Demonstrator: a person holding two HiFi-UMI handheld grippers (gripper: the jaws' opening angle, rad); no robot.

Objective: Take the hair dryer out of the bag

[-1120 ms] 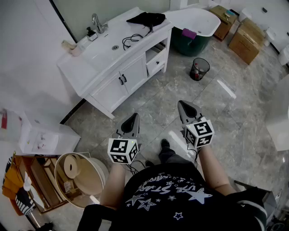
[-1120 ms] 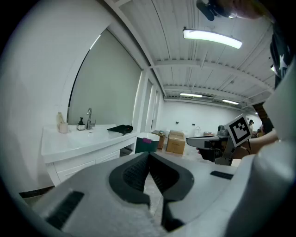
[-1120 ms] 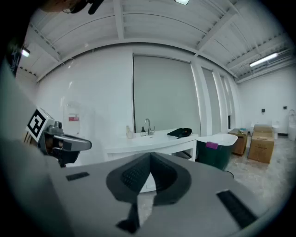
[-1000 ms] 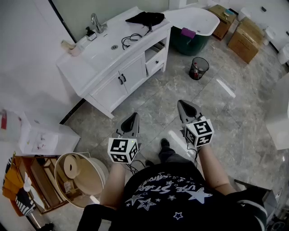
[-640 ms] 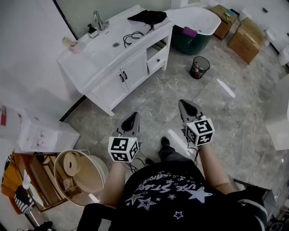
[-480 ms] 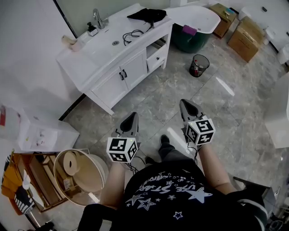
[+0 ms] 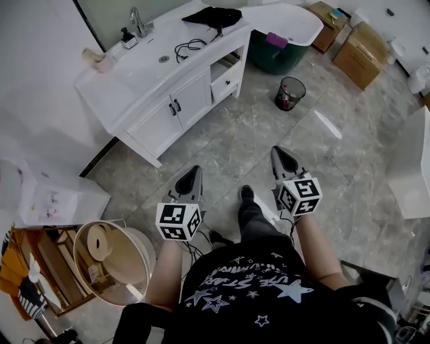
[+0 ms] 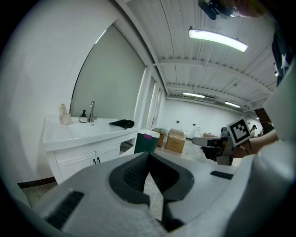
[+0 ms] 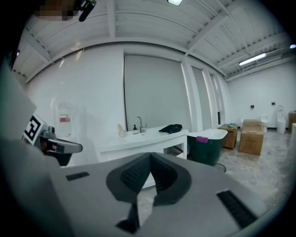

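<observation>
Pressed together on the left gripper (image 8: pixel 148 156), ribbed pads (image 8: pixel 136 173) face to face, nothing pinched. Same on the right gripper (image 9: pixel 150 158): closed tight, empty. Both held out in front of the body, pointing slightly down over grey floor tiles (image 7: pixel 222 148), well apart from any target.

Further out, across the floor: white vanity (image 7: pixel 158 111) with faucet (image 7: pixel 136 21). At its far end, on top, 1 black bag (image 7: pixel 215 16), lying slumped and flat. Just beside it, a loose black cord (image 7: pixel 187 47) coiled on the same top, running toward the bag; hard to tell whether joined to anything inside. No hair dryer visible in any view; presumably inside the bag.

Judged from that: soft, limp fabric for the bag, likely to lift and drag along unless pinned with 1 gripper. Dryer probably rigid, smooth plastic, fairly light but nose-heavy, so prone to swivel between 2 narrow pads. Best taken across the handle, close to the barrel, not by the cord. Worth watching for the cord snagging on the bag mouth. First, though, a walk to the vanity and open jaws.
</observation>
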